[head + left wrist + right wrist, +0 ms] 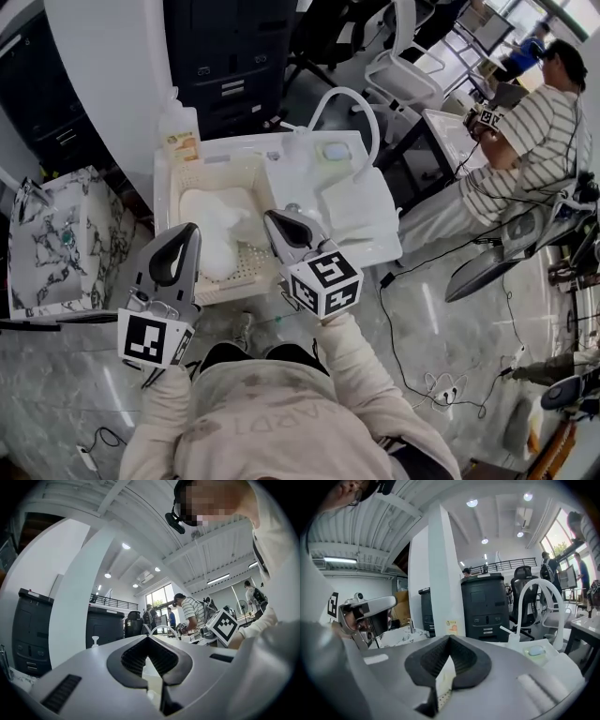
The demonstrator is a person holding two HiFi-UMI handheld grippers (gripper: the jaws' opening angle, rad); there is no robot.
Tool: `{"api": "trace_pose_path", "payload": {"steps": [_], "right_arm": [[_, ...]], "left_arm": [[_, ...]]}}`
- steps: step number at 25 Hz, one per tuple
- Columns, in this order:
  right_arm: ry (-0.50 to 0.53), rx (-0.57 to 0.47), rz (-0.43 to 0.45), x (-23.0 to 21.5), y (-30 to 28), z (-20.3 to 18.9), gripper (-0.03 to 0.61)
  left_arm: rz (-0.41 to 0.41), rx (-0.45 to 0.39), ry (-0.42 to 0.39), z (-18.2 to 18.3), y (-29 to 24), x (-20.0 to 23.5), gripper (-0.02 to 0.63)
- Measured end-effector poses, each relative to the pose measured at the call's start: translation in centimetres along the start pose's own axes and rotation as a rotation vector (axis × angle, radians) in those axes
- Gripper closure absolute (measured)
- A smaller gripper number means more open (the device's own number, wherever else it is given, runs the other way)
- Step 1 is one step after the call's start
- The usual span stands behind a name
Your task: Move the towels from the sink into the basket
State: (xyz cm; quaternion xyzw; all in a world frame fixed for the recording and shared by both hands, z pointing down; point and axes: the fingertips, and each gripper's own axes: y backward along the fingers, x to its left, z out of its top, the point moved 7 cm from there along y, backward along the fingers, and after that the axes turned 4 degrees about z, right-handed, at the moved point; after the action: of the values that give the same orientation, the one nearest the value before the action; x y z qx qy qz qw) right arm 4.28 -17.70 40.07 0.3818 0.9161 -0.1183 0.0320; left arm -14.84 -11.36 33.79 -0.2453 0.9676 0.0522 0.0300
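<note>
A cream perforated basket [246, 267] fills the left half of the white sink unit [380, 246], and a white towel [208, 217] lies bunched in it. In the right half lies another flat white towel [352, 202], under the arched tap [349, 97]. My left gripper [187, 232] hovers over the basket's front left corner, shut and holding nothing. My right gripper [272, 218] hangs over the basket's front right side, also shut and holding nothing. In the left gripper view the left gripper [148, 637] points level across the room. In the right gripper view the right gripper [450, 637] does too.
A soap bottle [178, 131] stands at the unit's back left corner. A marble-topped stand [56, 244] is to the left, a dark cabinet [234, 56] behind. At the right a seated person in a striped shirt [525, 131] works at a desk; cables [441, 375] trail on the floor.
</note>
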Motion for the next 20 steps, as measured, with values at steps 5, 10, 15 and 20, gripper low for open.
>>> {"api": "trace_pose_path", "payload": {"steps": [5, 10, 15, 20], "right_arm": [[0.024, -0.028, -0.031, 0.3, 2.0, 0.5, 0.568], [0.013, -0.053, -0.041, 0.5, 3.6, 0.6, 0.568], [0.029, -0.072, -0.061, 0.8, 5.2, 1.0, 0.568], [0.063, -0.090, -0.079, 1.4, 6.4, 1.3, 0.568]], "left_arm": [[-0.013, -0.003, 0.000, 0.4, 0.1, -1.1, 0.609], [-0.023, -0.009, -0.006, 0.7, 0.4, -2.0, 0.609], [-0.028, -0.013, -0.009, 1.0, 0.6, -2.8, 0.609], [-0.026, -0.016, -0.002, 1.2, 0.9, -3.3, 0.609]]}}
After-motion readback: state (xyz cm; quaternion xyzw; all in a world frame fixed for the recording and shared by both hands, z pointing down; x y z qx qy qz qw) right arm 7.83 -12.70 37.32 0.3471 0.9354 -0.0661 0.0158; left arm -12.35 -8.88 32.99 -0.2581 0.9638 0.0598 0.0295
